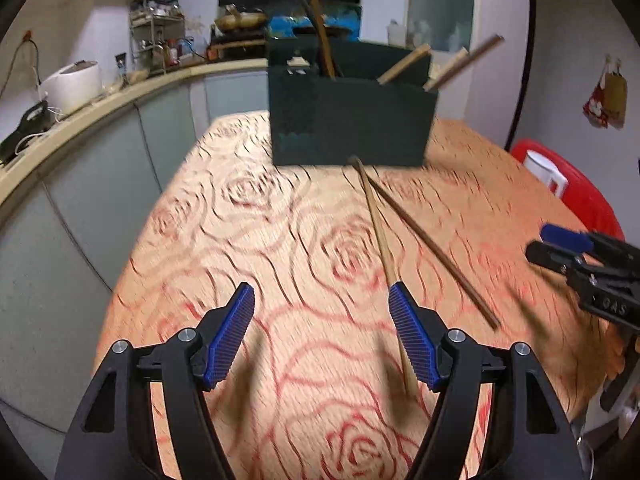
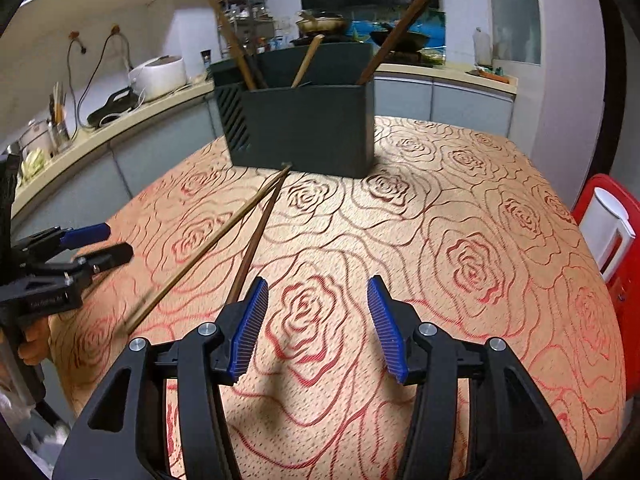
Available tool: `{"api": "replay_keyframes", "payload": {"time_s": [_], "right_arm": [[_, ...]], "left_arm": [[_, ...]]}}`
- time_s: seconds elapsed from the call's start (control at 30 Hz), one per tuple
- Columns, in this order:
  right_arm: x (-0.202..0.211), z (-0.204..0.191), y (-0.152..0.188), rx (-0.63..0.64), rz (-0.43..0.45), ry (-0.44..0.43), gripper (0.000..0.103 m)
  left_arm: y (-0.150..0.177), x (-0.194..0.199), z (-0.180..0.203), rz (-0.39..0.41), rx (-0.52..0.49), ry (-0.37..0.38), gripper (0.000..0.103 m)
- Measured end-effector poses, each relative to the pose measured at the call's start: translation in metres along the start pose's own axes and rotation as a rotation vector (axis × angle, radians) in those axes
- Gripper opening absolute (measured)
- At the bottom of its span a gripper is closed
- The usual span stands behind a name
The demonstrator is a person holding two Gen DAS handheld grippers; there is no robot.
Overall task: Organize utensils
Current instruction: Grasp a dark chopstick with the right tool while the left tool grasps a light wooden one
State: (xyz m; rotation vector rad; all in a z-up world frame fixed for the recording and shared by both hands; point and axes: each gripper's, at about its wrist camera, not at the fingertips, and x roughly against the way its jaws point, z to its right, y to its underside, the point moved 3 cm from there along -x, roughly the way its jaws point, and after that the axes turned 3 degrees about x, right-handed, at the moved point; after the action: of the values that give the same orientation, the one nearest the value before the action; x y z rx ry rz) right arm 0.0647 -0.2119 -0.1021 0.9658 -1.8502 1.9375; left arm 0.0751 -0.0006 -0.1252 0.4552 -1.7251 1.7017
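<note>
A dark utensil holder [image 1: 352,120] [image 2: 304,128] stands at the far side of the table with several chopsticks leaning in it. Two loose chopsticks lie on the cloth in front of it, their far ends meeting near its base: a light one [image 1: 378,232] [image 2: 208,252] and a dark one [image 1: 432,252] [image 2: 256,240]. My left gripper [image 1: 320,300] hangs open just above the cloth, and the light chopstick runs under its right finger. My right gripper [image 2: 318,288] is open and empty, with the dark chopstick's near end hidden behind its left finger. Each gripper shows at the edge of the other's view: the right gripper [image 1: 560,248], the left gripper [image 2: 104,240].
The rose-patterned tablecloth [image 1: 280,220] covers a table whose left edge faces a curved kitchen counter with a white rice cooker [image 1: 74,84] [image 2: 158,74]. A red stool [image 1: 580,200] [image 2: 628,240] bearing a white container stands off the right edge.
</note>
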Motion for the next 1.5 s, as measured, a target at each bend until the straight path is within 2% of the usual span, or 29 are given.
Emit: {"api": "replay_keyframes", "payload": {"time_s": [0.2, 0.4, 0.7, 0.8, 0.93, 1.1, 1.33, 1.5], "right_arm": [[-0.007, -0.009, 0.014, 0.006, -0.035, -0.024, 0.050], [-0.009, -0.017, 0.019, 0.017, -0.047, -0.055, 0.050], [-0.013, -0.041, 0.026, 0.079, -0.075, -0.117, 0.050], [-0.014, -0.048, 0.027, 0.097, -0.076, -0.122, 0.047], [-0.018, -0.056, 0.027, 0.127, -0.075, -0.096, 0.033], [-0.021, -0.053, 0.025, 0.124, -0.069, -0.057, 0.022], [-0.021, -0.049, 0.024, 0.129, -0.063, -0.024, 0.022], [-0.021, -0.050, 0.024, 0.144, -0.057, -0.022, 0.022]], "left_arm": [[0.023, -0.004, 0.014, -0.054, -0.031, 0.047, 0.067], [0.035, -0.005, 0.021, -0.073, -0.053, 0.071, 0.067], [0.035, -0.004, 0.028, -0.074, -0.085, 0.071, 0.067], [0.035, -0.004, 0.030, -0.072, -0.093, 0.071, 0.065], [0.036, -0.004, 0.031, -0.063, -0.098, 0.065, 0.057], [0.035, -0.004, 0.031, -0.055, -0.096, 0.066, 0.046], [0.037, -0.003, 0.033, -0.044, -0.102, 0.059, 0.036], [0.038, -0.002, 0.039, -0.035, -0.130, 0.070, 0.017]]}}
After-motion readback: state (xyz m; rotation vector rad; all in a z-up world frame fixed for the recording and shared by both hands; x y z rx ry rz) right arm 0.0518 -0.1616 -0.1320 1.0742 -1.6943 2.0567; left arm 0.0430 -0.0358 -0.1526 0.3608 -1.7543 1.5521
